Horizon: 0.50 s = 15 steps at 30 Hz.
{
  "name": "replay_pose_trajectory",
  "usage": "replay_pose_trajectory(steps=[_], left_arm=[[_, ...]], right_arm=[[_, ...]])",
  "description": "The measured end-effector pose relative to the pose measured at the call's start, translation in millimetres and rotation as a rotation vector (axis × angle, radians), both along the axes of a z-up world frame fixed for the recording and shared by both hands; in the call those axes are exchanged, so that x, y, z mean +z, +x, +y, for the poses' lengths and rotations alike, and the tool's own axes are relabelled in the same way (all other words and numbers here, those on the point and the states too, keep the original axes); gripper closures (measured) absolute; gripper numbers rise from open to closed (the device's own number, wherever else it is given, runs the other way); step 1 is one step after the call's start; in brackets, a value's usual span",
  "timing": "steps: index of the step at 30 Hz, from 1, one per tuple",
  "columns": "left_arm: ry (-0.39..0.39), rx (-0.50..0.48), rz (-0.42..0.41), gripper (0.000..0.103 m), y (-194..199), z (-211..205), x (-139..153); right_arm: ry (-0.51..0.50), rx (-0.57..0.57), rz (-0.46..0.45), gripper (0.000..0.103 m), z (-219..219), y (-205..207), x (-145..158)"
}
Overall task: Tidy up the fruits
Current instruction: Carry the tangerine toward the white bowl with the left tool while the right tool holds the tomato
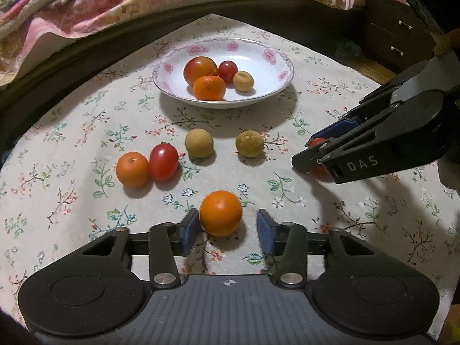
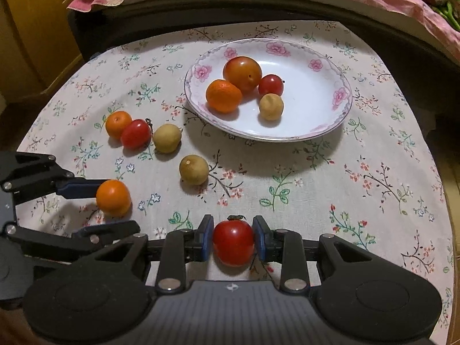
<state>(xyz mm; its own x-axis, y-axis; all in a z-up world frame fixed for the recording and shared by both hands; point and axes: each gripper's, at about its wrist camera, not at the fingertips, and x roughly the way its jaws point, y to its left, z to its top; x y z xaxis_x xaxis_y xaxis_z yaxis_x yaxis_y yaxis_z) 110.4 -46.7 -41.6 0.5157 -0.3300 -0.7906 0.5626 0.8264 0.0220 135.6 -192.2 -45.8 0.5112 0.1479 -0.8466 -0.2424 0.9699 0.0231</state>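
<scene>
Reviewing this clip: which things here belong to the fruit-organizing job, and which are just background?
Job: plate holding four fruits; loose orange between the open left hand-held gripper; tomato in the right hand-held gripper; two longans.
Background: bedding; drawers.

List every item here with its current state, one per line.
Left gripper: open, jaws either side of an orange, right pad apart from it.
Orange: on the tablecloth, not gripped.
Right gripper: shut on a red tomato.
Red tomato: clamped between the pads.
Plate: holds four fruits.
Loose orange: touching a cherry tomato, on the cloth.
Two longans: loose on the cloth, apart.
</scene>
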Motion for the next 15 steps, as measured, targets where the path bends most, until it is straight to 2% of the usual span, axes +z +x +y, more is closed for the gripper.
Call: replay_pose_trajectory(steps=[3, 8, 15], left_arm=[[0.009, 0.0, -0.001, 0.062, -1.6, -3.8, 0.9], [-0.001, 0.032, 0.024, 0.063, 0.5, -6.5, 2.9], [0.009, 0.017, 0.001, 0.063, 3.2, -18.8, 9.0]], right_arm=[[0.003, -0.001, -0.01, 0.071, 0.7, -4.4, -0.1], [0.011, 0.017, -0.008, 0.071, 2.2, -9.0, 0.7], [0.033, 0.004, -0.03, 0.071, 0.5, -6.2, 11.4]])
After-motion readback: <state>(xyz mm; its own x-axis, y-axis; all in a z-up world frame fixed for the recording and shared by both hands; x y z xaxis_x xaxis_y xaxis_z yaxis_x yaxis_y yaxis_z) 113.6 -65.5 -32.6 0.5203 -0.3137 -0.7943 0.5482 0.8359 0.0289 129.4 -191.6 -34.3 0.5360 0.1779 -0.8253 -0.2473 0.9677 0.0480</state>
